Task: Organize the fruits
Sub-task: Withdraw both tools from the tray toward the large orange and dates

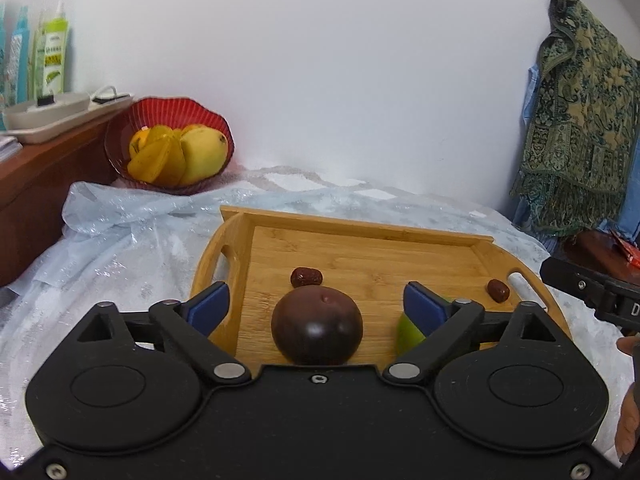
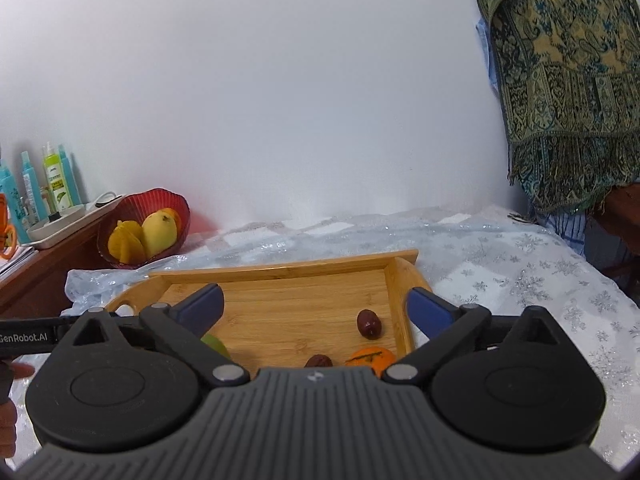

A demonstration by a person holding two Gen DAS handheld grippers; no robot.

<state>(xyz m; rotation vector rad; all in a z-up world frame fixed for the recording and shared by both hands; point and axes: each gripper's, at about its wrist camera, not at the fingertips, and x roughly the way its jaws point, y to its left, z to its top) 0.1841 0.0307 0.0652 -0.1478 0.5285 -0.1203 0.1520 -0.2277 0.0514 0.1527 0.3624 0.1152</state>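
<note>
A wooden tray [image 1: 360, 248] lies on the covered table. My left gripper [image 1: 316, 300] is open, its jaws either side of a dark purple round fruit [image 1: 317, 330] on the tray, not touching it. Two red dates [image 1: 306, 277] [image 1: 498, 290] lie farther on the tray, and a green fruit [image 1: 408, 334] shows behind the right finger. My right gripper [image 2: 316, 306] is open and empty over the tray [image 2: 300, 276], with a date [image 2: 368, 323], a second date [image 2: 319, 361], an orange [image 2: 372, 358] and the green fruit [image 2: 216, 345] below it.
A red bowl [image 1: 170, 108] [image 2: 136, 204] with a mango, star fruit and orange stands at the back left by the wall. A wooden shelf [image 1: 48, 168] with bottles and a dish is at the left. A patterned cloth [image 1: 576, 120] hangs at the right.
</note>
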